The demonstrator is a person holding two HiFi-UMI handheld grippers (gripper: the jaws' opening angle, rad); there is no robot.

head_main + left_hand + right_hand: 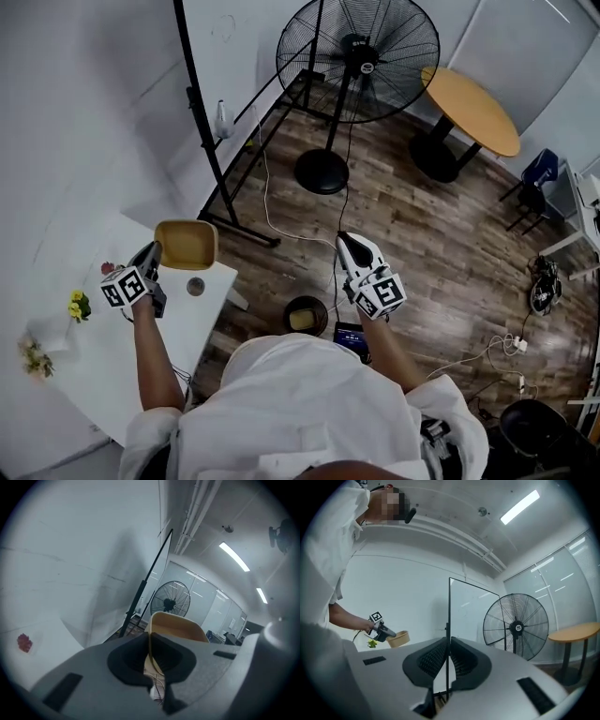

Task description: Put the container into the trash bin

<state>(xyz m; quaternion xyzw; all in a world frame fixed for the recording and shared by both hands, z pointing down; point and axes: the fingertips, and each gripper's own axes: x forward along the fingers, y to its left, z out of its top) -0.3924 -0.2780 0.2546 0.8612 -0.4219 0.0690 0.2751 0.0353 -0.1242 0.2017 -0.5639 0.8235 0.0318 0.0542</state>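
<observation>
A tan, rounded-square container [186, 244] hangs over the corner of the white table [84, 375], with my left gripper [156, 253] shut on its near rim. In the left gripper view the rim of the container [180, 625] is pinched between the pads of my left gripper [150, 643]. The small dark round trash bin [306, 316] stands on the wooden floor just in front of the person's body. Above and right of the bin, my right gripper [345, 242] is shut and holds nothing. In the right gripper view, my right gripper [450, 645] points at the far wall, and the container [398, 639] shows at the left.
A big standing fan [356, 56] and a black stand pole [202, 122] rise behind. A round wooden table [472, 110] stands at the back right. On the white table lie a small round dark piece [195, 286], yellow flowers [77, 305] and a red scrap [24, 641]. Cables trail across the floor [441, 253].
</observation>
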